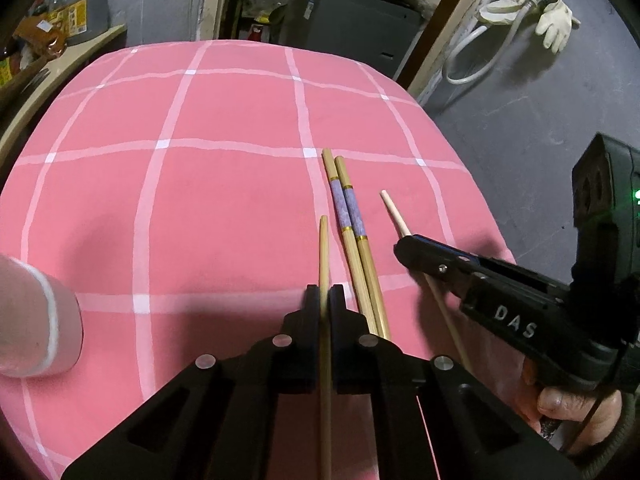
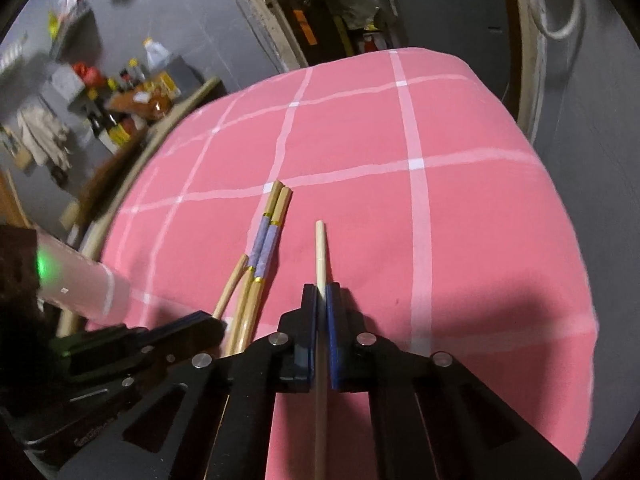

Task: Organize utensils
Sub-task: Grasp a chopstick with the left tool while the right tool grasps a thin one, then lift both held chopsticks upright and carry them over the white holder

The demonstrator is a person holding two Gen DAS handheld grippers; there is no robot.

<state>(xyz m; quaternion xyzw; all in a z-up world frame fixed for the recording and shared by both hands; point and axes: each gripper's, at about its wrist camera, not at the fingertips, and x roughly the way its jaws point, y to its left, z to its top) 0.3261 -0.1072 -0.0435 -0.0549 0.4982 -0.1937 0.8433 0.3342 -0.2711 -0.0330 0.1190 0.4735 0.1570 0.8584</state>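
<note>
Black plastic fingers of the left gripper (image 1: 324,294) are closed on a plain bamboo chopstick (image 1: 323,248), which runs between them along the gripper's axis and projects forward past the fingertips, its tip over the pink checked cloth (image 1: 200,208). Just to the right of this chopstick, a decorated pair of chopsticks (image 1: 352,216) with purple bands and gold rings lies flat on the cloth, side by side and touching, the near ends passing beside the gripper's right finger. Right of the pair, the right gripper (image 1: 404,246) enters from the lower right, angled toward the pair, and is clamped on a pale chopstick (image 1: 394,210) whose tip points away and to the left. A hand (image 1: 576,408) grips its handle from below. In the right wrist view, the right gripper (image 2: 321,292) pinches the pale chopstick (image 2: 321,252) between blue-padded fingers, the stick aligned with the fingers. The decorated pair (image 2: 266,240) lies just to its left; left of that, the plain bamboo chopstick (image 2: 232,284) emerges from the left gripper (image 2: 208,322). A white-trimmed pale cup (image 1: 40,320) sits on the cloth far left of the pair.
</note>
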